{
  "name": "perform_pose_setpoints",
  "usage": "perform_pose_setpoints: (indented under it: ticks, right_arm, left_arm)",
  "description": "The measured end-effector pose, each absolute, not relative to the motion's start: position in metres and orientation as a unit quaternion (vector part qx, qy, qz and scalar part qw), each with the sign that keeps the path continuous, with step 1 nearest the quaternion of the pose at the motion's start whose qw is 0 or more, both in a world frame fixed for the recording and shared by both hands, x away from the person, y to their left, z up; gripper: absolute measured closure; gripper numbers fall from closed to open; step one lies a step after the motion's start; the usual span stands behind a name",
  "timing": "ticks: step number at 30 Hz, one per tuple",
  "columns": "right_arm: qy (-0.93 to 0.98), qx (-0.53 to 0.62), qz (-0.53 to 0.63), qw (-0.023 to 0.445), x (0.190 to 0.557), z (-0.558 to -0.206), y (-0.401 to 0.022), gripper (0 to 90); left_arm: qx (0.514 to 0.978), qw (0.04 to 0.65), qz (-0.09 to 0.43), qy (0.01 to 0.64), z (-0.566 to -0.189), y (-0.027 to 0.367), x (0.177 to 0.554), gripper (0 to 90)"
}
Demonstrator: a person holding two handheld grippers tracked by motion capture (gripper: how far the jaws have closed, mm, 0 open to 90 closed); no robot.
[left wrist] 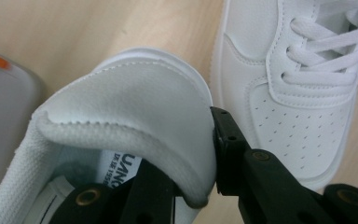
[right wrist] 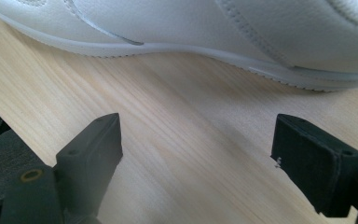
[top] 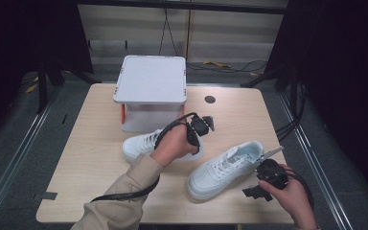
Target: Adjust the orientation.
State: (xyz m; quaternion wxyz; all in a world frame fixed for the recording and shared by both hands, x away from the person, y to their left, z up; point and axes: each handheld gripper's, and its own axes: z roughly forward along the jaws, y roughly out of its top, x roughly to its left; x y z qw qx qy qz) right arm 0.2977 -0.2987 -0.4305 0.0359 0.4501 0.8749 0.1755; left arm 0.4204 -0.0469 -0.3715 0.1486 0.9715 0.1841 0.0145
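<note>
- We pinch the padded heel collar of the far white leather sneaker (left wrist: 135,107) between our left gripper's (left wrist: 209,154) jaws, on the pale wooden table (top: 96,158).
- Our right gripper (right wrist: 198,154) gapes wide, empty, beside the near white lace-up sneaker (top: 220,167).

The person's left forearm, in a tan sleeve (top: 120,191), reaches in from the bottom and angles forward and to the right across the table. The left hand (top: 175,143) wraps around the left gripper (top: 202,125), whose black cable loops over the hand and trails back along the sleeve. In the left gripper view its jaws are closed tight on the padded heel collar of a white shoe (left wrist: 135,116), one jaw inside and one outside. The right hand (top: 292,196) enters at the lower right corner, holding the right gripper (top: 261,184) low over the table, jaws spread wide apart with nothing between them.
</note>
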Motion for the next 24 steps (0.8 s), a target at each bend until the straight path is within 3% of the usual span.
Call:
perform_pose_setpoints:
  ticks: [3, 8, 12, 16, 22, 24]
  right_arm:
    - [0.877, 0.447, 0.174, 0.037, 0.298, -0.430, -0.298, 15.7]
    - [0.876, 0.448, 0.176, 0.034, 0.298, -0.430, -0.296, 15.7]
    - [0.878, 0.446, 0.173, 0.034, 0.298, -0.431, -0.293, 15.7]
    - [0.878, 0.444, 0.175, 0.035, 0.298, -0.430, -0.291, 15.7]
    - [0.879, 0.443, 0.172, 0.033, 0.298, -0.432, -0.291, 15.7]
    - [0.878, 0.444, 0.175, 0.035, 0.298, -0.431, -0.292, 15.7]
  left_arm:
    - [0.979, 0.157, 0.040, 0.125, -0.376, -0.038, 0.421, 78.0]
    - [0.982, 0.134, -0.037, 0.126, -0.414, -0.025, 0.409, 74.0]
    - [0.973, 0.146, -0.053, 0.172, -0.427, -0.019, 0.406, 68.2]
    - [0.969, 0.142, -0.043, 0.198, -0.425, -0.017, 0.408, 52.1]
    - [0.956, 0.174, -0.044, 0.231, -0.420, -0.025, 0.409, 47.9]
    - [0.955, 0.174, -0.048, 0.237, -0.423, -0.029, 0.410, 52.3]
